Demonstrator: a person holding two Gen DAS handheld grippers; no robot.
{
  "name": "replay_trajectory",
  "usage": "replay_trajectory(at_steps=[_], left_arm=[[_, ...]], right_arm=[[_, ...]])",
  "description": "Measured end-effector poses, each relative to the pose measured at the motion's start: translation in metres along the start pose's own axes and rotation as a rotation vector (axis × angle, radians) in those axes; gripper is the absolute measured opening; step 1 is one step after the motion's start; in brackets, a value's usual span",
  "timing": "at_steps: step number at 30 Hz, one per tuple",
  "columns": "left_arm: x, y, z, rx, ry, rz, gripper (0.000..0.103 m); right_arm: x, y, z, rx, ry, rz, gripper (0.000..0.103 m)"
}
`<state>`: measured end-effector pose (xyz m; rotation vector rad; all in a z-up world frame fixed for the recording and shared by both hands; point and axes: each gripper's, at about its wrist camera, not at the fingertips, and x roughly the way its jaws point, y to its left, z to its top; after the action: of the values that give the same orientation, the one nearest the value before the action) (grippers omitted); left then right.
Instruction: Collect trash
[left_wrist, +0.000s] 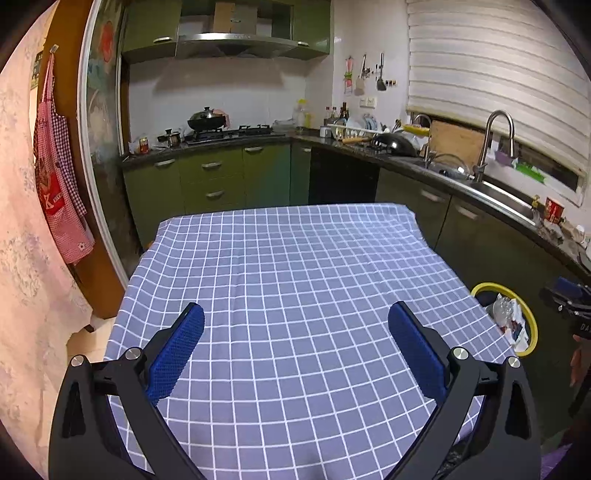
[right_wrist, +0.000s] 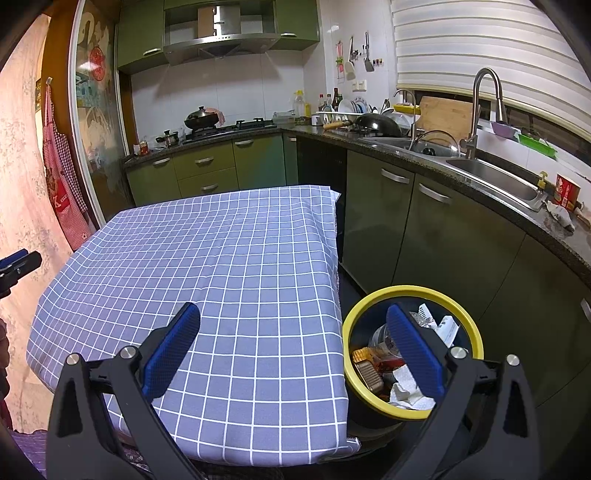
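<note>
A yellow-rimmed trash bin (right_wrist: 476, 334) stands on the floor right of the table and holds crumpled paper, wrappers and a clear plastic cup; it also shows in the left wrist view (left_wrist: 532, 321). The table with a blue-grey checked cloth (left_wrist: 295, 280) carries nothing in either view (right_wrist: 207, 258). My left gripper (left_wrist: 295, 317) is open and empty above the cloth. My right gripper (right_wrist: 293, 317) is open and empty, its right finger (right_wrist: 413, 350) above the bin and its left finger above the table's right edge.
Green kitchen cabinets (right_wrist: 424, 225) and a dark counter with a sink (right_wrist: 495, 181) run close along the right of the bin. A stove with a wok (left_wrist: 207, 120) is at the back. A red apron (left_wrist: 59, 184) hangs on the left wall.
</note>
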<state>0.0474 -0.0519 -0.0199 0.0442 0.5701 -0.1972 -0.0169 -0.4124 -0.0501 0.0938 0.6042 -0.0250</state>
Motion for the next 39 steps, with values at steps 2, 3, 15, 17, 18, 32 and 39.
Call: replay_trajectory(at_steps=[2, 3, 15, 17, 18, 32, 39], left_arm=[[0.003, 0.001, 0.001, -0.001, -0.001, 0.014, 0.098], [0.005, 0.002, 0.003, -0.004, 0.001, 0.021, 0.098], [0.121, 0.054, 0.028, -0.053, 0.116, 0.08, 0.098], [0.156, 0.068, 0.034, -0.05, 0.131, 0.116, 0.098], [0.176, 0.075, 0.037, -0.048, 0.144, 0.139, 0.098], [0.329, 0.134, 0.044, -0.12, 0.316, 0.159, 0.098], [0.353, 0.147, 0.048, -0.134, 0.369, 0.156, 0.098]], right_arm=[[0.003, -0.002, -0.001, 0.002, 0.004, 0.002, 0.096], [0.004, -0.002, -0.001, 0.002, 0.006, 0.003, 0.096], [0.096, 0.022, 0.046, -0.074, 0.125, 0.08, 0.096], [0.134, 0.036, 0.058, -0.095, 0.158, 0.105, 0.096], [0.152, 0.043, 0.062, -0.107, 0.175, 0.11, 0.096], [0.345, 0.103, 0.082, -0.126, 0.379, 0.052, 0.097], [0.362, 0.111, 0.092, -0.111, 0.37, 0.022, 0.097]])
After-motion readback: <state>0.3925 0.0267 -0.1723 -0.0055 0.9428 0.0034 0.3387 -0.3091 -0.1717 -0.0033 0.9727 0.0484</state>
